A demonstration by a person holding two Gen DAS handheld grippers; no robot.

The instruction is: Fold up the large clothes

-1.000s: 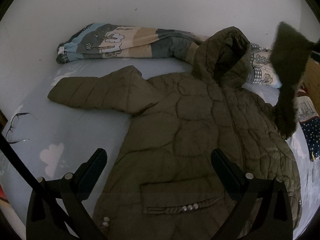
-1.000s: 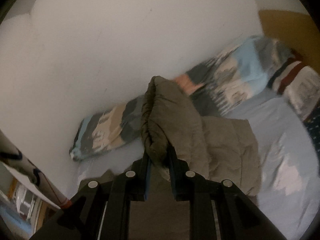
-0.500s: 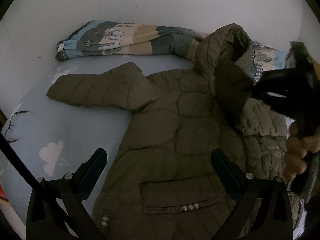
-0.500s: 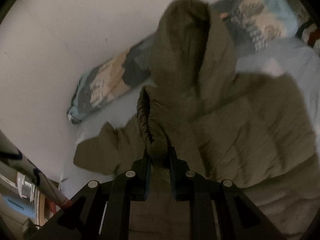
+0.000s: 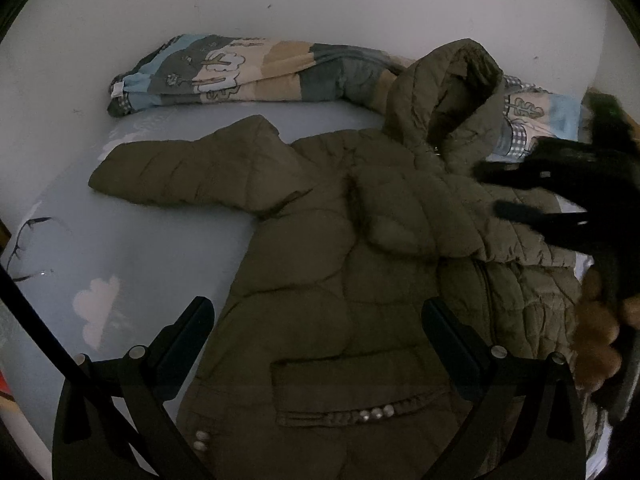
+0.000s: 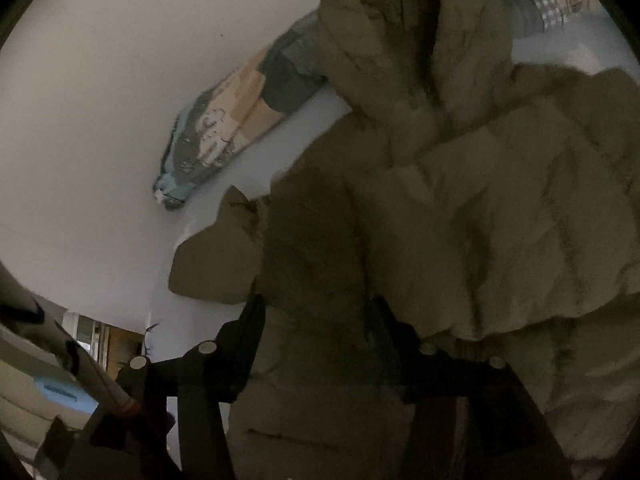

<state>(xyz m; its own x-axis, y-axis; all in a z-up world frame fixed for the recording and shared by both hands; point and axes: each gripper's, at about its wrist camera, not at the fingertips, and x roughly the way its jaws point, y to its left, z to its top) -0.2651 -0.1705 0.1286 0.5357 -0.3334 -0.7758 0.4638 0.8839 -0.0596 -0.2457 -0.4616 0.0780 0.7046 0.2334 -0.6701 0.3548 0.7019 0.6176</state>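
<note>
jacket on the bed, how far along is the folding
Done: one sleeve lies folded across the jacket chest. In hand: nothing; the right tongs have just been opening, off the cloth, and the left tongs hover open. Left: the other sleeve, hood and body.

My right hand-held gripper (image 5: 492, 196) is motion-blurred in the left wrist view, its body cut by the frame edge. Jacket (image 5: 352, 280) hem runs off the bottom. In the right wrist view the jacket fills the frame, hiding most of the bed (image 5: 132, 252). Dark wiry thing (image 5: 28, 248) at the left edge: too small to identify.
</note>
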